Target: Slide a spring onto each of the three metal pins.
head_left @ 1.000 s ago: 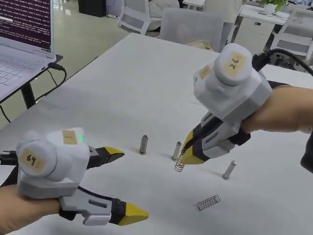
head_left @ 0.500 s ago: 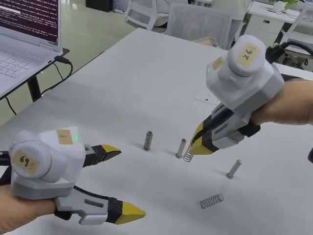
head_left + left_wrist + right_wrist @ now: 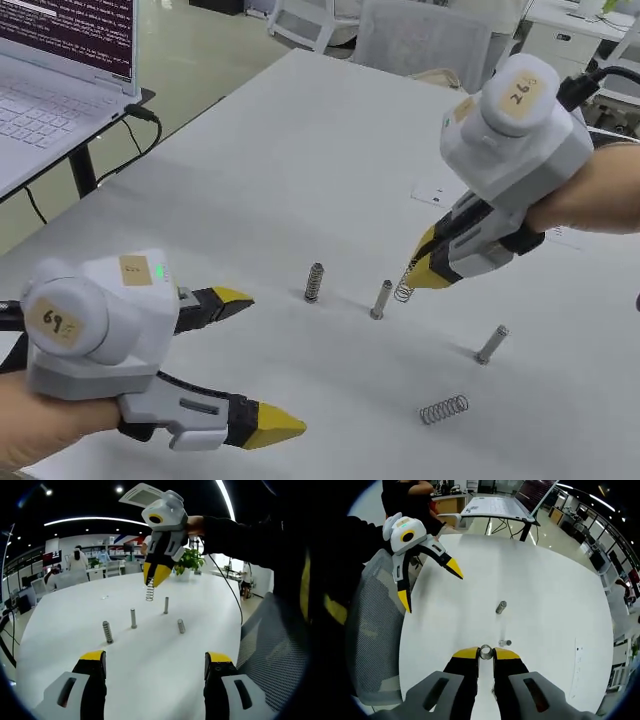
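Three metal pins stand on the white table (image 3: 250, 180). The left pin (image 3: 315, 282) wears a spring; the middle pin (image 3: 381, 299) and the right pin (image 3: 490, 344) are bare. My right gripper (image 3: 424, 276) is shut on a spring (image 3: 404, 288) that hangs just above and right of the middle pin's top. From the right gripper view the spring (image 3: 486, 653) sits between the tips, with the middle pin (image 3: 504, 643) just beyond. A loose spring (image 3: 443, 409) lies nearer me. My left gripper (image 3: 258, 362) is open and holds nothing, low at the left.
An open laptop (image 3: 50, 80) stands on a stand beyond the table's left edge. A small paper slip (image 3: 435, 192) lies on the table past the pins. Office chairs (image 3: 420, 35) line the far edge. Bare tabletop stretches around the pins.
My right gripper has lifted the spring from beside the middle pin's base to just above and right of its top. The left gripper has stayed put; the camera shifted.
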Available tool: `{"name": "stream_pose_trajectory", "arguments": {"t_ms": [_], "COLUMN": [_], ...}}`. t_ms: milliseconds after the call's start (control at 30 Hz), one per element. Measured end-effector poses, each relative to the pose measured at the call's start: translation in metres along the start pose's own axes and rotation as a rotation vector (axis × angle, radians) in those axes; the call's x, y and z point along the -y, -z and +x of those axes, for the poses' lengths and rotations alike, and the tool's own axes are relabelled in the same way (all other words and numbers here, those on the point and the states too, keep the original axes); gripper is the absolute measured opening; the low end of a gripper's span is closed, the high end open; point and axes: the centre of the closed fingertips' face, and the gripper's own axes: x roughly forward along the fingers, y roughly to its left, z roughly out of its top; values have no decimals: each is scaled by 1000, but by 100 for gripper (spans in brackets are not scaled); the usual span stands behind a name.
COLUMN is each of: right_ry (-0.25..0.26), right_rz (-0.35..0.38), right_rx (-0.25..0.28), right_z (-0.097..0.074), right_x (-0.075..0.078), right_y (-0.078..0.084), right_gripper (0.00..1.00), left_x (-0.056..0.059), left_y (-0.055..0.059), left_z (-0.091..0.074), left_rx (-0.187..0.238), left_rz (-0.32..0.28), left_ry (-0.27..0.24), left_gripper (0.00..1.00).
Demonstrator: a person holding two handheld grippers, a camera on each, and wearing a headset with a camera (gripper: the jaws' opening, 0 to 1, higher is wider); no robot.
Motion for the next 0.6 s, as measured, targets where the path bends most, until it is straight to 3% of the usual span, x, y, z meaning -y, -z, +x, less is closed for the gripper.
{"name": "stream_pose_trajectory", "arguments": {"t_ms": [600], "right_ry": [45], "right_rz": [11], "right_rx": [29], "right_z": [6], "right_x": [26], "right_y": [-4], "right_gripper": [8], "left_x": [-6], "left_y": [3], "left_z": [-1], "left_rx": [-11], "left_rz": [10], "left_ry": [-31], "left_gripper": [78]}}
